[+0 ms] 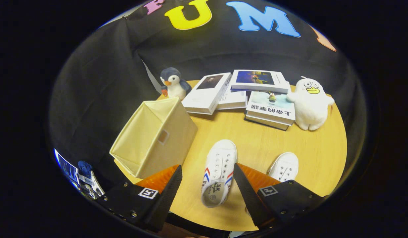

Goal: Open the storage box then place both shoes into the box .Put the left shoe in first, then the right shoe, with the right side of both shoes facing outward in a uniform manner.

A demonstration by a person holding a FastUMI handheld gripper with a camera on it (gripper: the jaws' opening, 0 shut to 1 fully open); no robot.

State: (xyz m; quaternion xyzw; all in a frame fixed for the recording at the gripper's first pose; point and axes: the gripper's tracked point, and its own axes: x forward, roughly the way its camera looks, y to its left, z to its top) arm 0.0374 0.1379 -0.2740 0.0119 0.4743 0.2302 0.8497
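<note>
Here the tool (207, 185) hangs wide open above the near edge of the surface (256, 138), gripping nothing. One shoe (218, 172) lies between its fingers, toe pointing away; the second shoe (284, 167) sits just right of it, partly behind the right finger. Both look light and soft-sided, likely to fold under a hard pinch, so the stiffer heel collar or sole edge seems the best hold. The box (154, 137), fabric and floppy, stands at the left edge, tipped, its open mouth showing nothing inside.
</note>
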